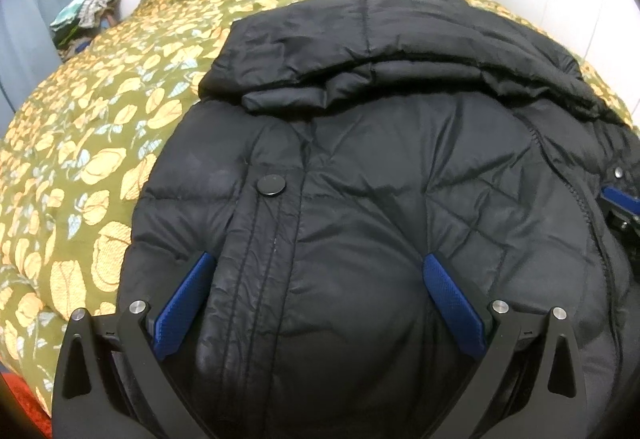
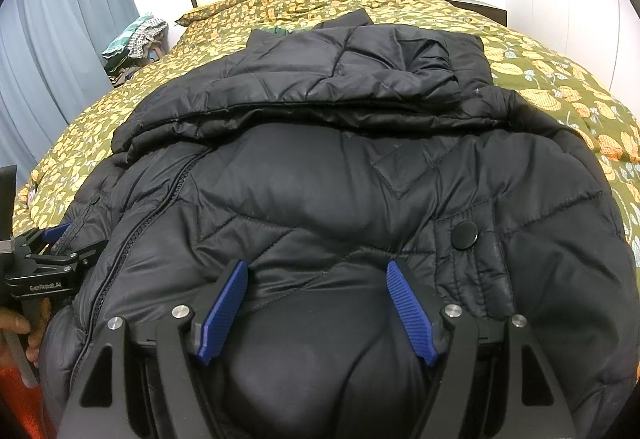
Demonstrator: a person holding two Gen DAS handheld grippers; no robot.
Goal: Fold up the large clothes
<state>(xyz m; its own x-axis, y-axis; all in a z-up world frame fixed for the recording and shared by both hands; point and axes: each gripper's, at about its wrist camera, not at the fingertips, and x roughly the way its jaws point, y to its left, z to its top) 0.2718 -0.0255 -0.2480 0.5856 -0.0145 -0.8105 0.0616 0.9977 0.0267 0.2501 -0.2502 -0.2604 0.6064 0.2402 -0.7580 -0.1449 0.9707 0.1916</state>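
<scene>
Left wrist view: left claw (image 1: 320,279) angles down, jaws spread wide over the black jacket (image 1: 380,179) on the bed (image 1: 80,143); right claw (image 2: 316,287) likewise, gripping nothing.

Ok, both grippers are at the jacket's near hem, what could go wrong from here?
The black puffer jacket bulges between the right gripper and the left gripper; the slick, puffy fabric may slip from a shallow pinch. The folded sleeves lie loose on top and could slide off when the hem lifts. The soft floral bedspread may bunch underneath.
</scene>
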